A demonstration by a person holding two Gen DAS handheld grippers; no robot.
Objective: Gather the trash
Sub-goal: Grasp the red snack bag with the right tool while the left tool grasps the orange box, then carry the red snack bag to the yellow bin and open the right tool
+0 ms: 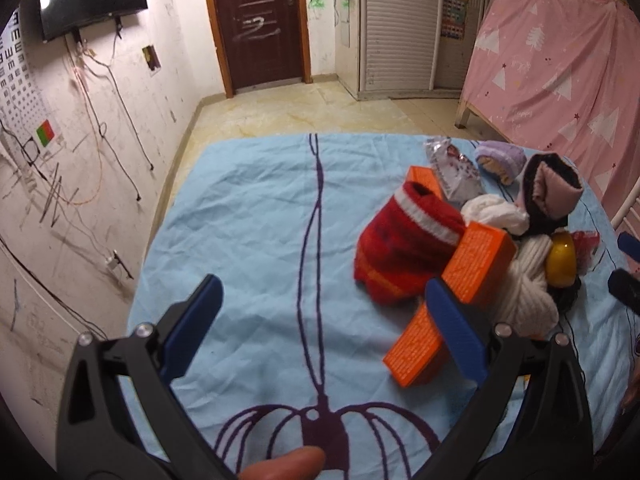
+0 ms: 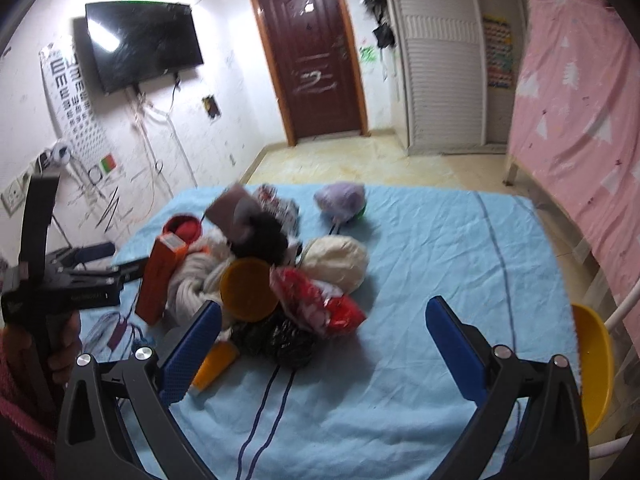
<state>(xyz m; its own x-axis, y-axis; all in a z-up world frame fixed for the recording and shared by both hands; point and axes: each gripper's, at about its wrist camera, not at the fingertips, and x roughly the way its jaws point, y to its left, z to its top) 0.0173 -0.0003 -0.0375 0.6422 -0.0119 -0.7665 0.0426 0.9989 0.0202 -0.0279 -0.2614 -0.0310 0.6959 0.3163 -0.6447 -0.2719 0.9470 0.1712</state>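
Note:
A pile of socks and trash lies on a blue cloth (image 1: 248,216). In the left wrist view it holds orange boxes (image 1: 478,264), a silver snack wrapper (image 1: 454,172), a red wrapper (image 1: 586,242), a white crumpled tissue (image 1: 496,210), a yellow bottle (image 1: 562,260) and a red sock (image 1: 404,254). My left gripper (image 1: 320,292) is open and empty, left of the pile. In the right wrist view my right gripper (image 2: 324,316) is open and empty, just short of the red wrapper (image 2: 320,300), a black bag (image 2: 280,338) and the yellow bottle (image 2: 248,288).
Rolled socks lie in the pile: white knit (image 1: 524,292), purple (image 1: 500,158), pink and black (image 1: 552,192), cream (image 2: 336,260). A yellow bowl-like thing (image 2: 594,360) sits beyond the cloth's right edge. A pink curtain (image 2: 580,120) hangs at right; a door (image 2: 316,52) is at the back.

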